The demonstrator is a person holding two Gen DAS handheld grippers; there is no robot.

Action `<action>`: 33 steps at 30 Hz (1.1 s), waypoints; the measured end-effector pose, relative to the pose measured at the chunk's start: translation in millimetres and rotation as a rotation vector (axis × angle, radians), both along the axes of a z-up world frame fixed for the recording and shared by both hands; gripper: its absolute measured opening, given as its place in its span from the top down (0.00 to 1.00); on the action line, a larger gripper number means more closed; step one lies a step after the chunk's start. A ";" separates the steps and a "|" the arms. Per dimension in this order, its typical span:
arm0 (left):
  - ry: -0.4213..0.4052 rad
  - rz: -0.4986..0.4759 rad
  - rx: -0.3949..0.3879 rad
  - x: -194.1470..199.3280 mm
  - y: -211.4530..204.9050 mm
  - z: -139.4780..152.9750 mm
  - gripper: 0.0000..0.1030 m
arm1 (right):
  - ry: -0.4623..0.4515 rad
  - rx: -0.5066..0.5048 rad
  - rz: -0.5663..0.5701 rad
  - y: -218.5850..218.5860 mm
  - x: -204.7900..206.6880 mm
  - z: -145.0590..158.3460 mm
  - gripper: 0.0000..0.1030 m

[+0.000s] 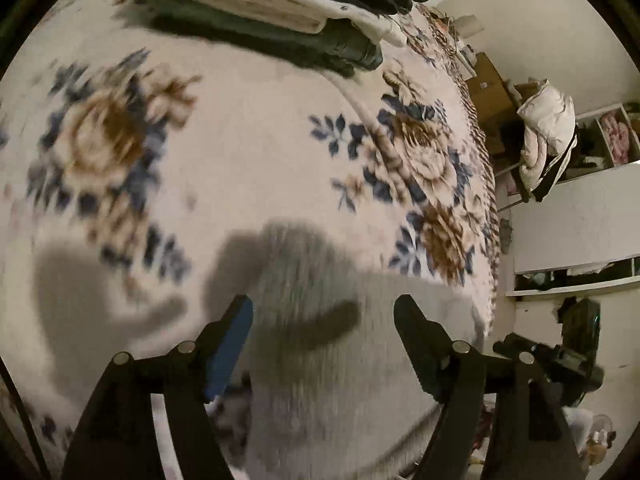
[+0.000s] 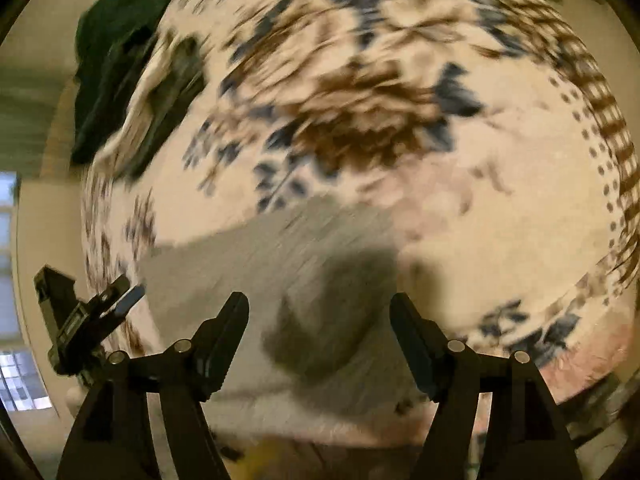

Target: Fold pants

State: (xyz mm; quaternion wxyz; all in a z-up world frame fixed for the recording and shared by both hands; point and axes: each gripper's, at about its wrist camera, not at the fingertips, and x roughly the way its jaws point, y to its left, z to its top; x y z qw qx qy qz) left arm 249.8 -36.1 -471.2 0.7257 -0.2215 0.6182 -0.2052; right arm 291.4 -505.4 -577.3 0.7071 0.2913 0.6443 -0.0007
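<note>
Light grey pants [image 1: 320,360] lie on the floral blanket, near its close edge; both views are motion-blurred. My left gripper [image 1: 324,312] is open and empty just above the grey fabric, its shadow falling on it. In the right wrist view the same grey pants [image 2: 256,264] lie under my right gripper [image 2: 320,312], which is open and empty. The other gripper [image 2: 80,320] shows at the left of that view, and the right gripper's body [image 1: 560,356] at the lower right of the left wrist view.
A cream blanket with blue and brown flowers [image 1: 240,140] covers the bed. A pile of folded dark and white clothes [image 1: 288,12] sits at its far end, and also shows in the right wrist view [image 2: 120,60]. White shelves and a chair with a white jacket [image 1: 548,128] stand at the right.
</note>
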 end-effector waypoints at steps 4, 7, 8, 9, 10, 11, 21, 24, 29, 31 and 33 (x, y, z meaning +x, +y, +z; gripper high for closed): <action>0.056 0.016 0.012 -41.5 5.1 -14.0 0.31 | 0.127 -0.024 0.290 73.5 34.8 3.6 0.25; 0.092 0.041 0.006 -65.2 7.9 -28.8 0.31 | 0.174 -0.142 0.619 153.7 69.0 0.5 0.16; 0.107 0.058 -0.018 -72.7 9.7 -34.5 0.31 | 0.179 -0.167 0.710 178.0 77.7 -1.8 0.16; 0.122 0.081 -0.044 -78.8 11.9 -39.5 0.31 | 0.179 -0.184 0.784 199.9 84.8 -4.2 0.16; 0.133 0.105 -0.073 -83.7 14.0 -44.1 0.31 | 0.180 -0.208 0.849 222.4 93.9 -8.9 0.16; 0.136 0.119 -0.093 -85.8 14.6 -46.4 0.31 | 0.186 -0.241 0.895 241.8 102.4 -15.8 0.15; 0.115 0.085 -0.213 -86.3 5.2 -76.4 0.31 | 0.440 -0.434 1.048 314.2 133.5 -114.8 0.22; 0.105 0.079 -0.230 -109.4 10.4 -76.9 0.30 | 0.423 -0.425 0.982 305.5 144.1 -104.1 0.38; 0.205 0.132 -0.271 -171.0 12.5 -91.7 0.30 | 0.410 -0.419 0.925 291.7 152.4 -93.7 0.45; 0.282 0.139 -0.286 -196.9 6.4 -102.4 0.33 | 0.404 -0.425 0.917 293.0 157.5 -96.6 0.45; 0.357 0.146 -0.290 -221.1 -2.1 -113.0 0.32 | 0.394 -0.430 0.903 294.3 163.0 -101.1 0.46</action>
